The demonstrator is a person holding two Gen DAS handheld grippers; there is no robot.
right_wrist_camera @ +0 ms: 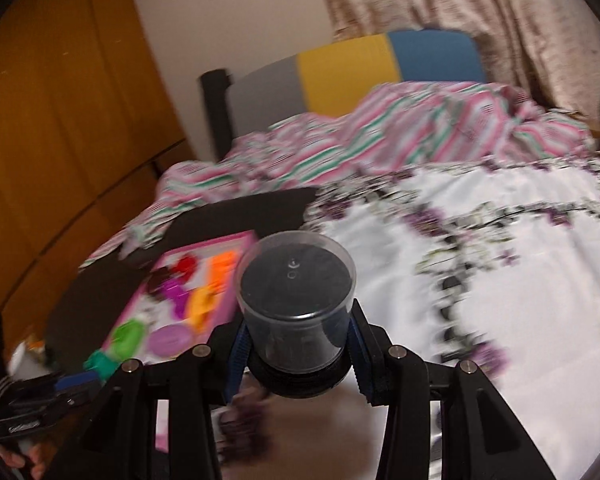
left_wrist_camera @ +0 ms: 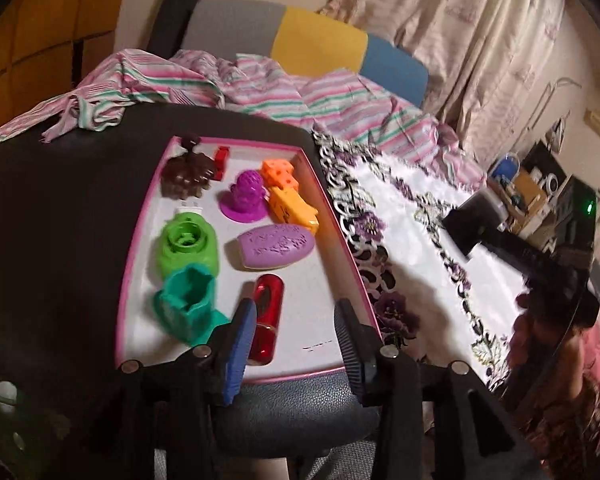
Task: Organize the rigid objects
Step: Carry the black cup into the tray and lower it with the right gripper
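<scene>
Between the right fingers: a clear plastic jar (right_wrist_camera: pixel 296 300) with a dark inside and a black base, standing upright, lifted above the flowered cloth (right_wrist_camera: pixel 520 280)
Right gripper (right_wrist_camera: pixel 298 354): clenched on the jar, one blue pad on each side of its lower part
Left gripper (left_wrist_camera: pixel 296 344): released, nothing between the fingers; they stand apart over the near edge of the tray (left_wrist_camera: pixel 140 240)
Red cylinder (left_wrist_camera: pixel 266 316): lies in the tray just beside the left finger, whether it touches I cannot tell
Tray content: teal cup (left_wrist_camera: pixel 188 300), green piece (left_wrist_camera: pixel 188 246), purple oval (left_wrist_camera: pixel 274 246), orange blocks (left_wrist_camera: pixel 288 196), magenta piece (left_wrist_camera: pixel 244 198), brown piece (left_wrist_camera: pixel 188 174)
Tray place: on a black surface (left_wrist_camera: pixel 60 220), beside the flowered cloth, a striped sheet (left_wrist_camera: pixel 300 96) behind
</scene>
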